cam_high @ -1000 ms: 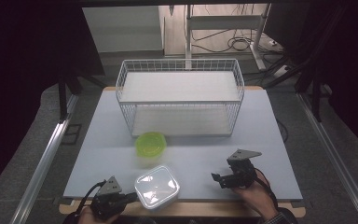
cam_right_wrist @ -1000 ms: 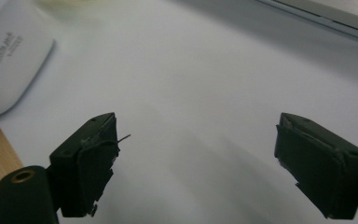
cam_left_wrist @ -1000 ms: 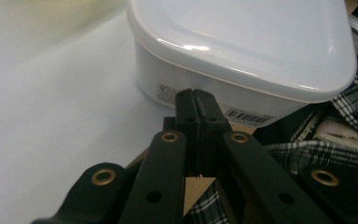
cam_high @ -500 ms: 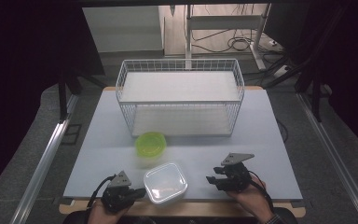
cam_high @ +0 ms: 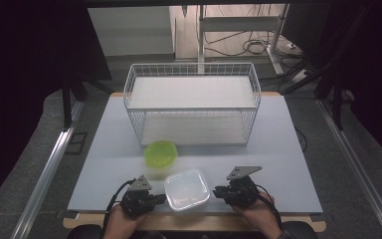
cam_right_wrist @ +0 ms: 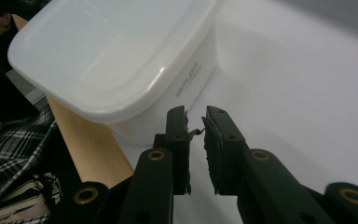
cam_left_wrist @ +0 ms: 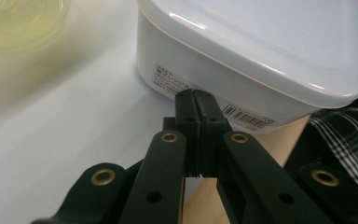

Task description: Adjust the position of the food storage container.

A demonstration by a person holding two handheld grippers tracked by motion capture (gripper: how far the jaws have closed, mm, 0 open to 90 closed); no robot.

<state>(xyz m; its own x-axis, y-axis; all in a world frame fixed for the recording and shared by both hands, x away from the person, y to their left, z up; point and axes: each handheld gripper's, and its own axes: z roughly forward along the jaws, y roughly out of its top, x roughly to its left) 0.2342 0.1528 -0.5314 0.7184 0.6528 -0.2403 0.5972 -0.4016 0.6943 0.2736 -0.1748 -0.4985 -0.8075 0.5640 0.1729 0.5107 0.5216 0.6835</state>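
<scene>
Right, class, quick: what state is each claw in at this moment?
Left claw: shut, empty, tips at the white container wall.
Right claw: jaws have just been closing, a narrow gap left, nothing between them.

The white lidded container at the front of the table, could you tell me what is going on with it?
A person is working a white plastic lidded container at the near edge of the table from both sides. The left tool is shut, its tips against the container's labelled side. The right tool has just been closing beside the opposite side, a narrow gap left, nothing gripped. A green lidded bowl sits behind it, before the empty white wire basket.
</scene>
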